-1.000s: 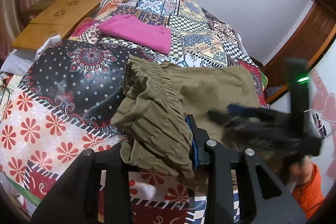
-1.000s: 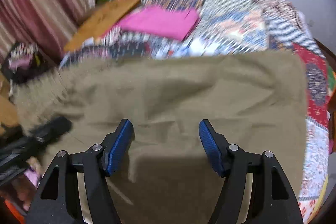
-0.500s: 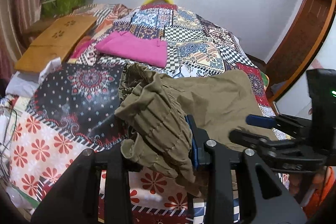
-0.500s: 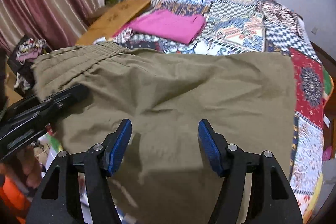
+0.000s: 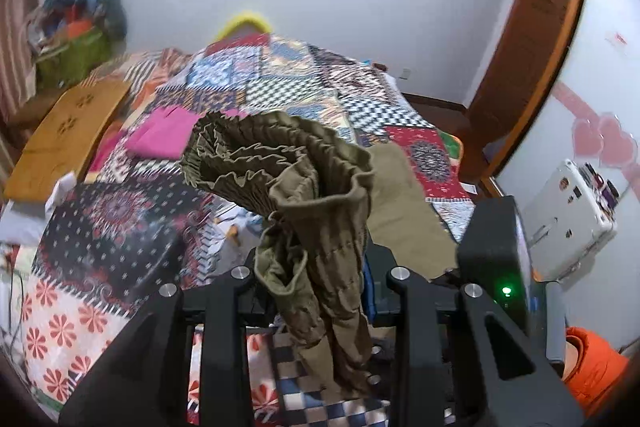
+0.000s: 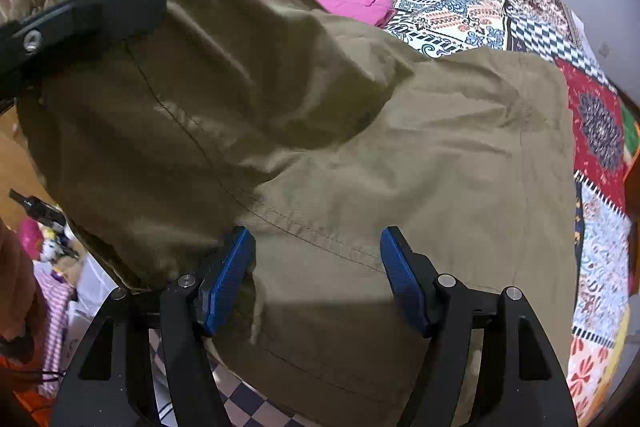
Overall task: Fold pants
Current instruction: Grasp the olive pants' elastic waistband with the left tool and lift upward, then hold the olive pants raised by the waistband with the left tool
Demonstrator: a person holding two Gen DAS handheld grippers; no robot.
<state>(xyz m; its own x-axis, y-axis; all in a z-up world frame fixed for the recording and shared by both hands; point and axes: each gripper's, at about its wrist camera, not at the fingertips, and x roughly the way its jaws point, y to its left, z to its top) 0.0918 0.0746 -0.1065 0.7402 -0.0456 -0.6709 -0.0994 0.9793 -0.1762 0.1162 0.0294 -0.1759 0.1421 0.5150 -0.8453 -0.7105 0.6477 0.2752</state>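
Olive pants (image 5: 316,211) bunched in left gripper (image 5: 320,291)

Patchwork bed (image 5: 392,107) with pants (image 6: 400,155), pink cloth (image 5: 164,137)

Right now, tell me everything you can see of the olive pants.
The olive pants look like thin woven cotton, with a ruffled elastic waistband and stitched seams. The left gripper is shut on the bunched waistband end and holds it up off the patchwork bedspread; a strip of cloth hangs below the grip. The rest slopes down creased, its far part lying flat on the bedspread. The right gripper is open just above the cloth; contact is unclear. The folded pink garment lies behind the pants.
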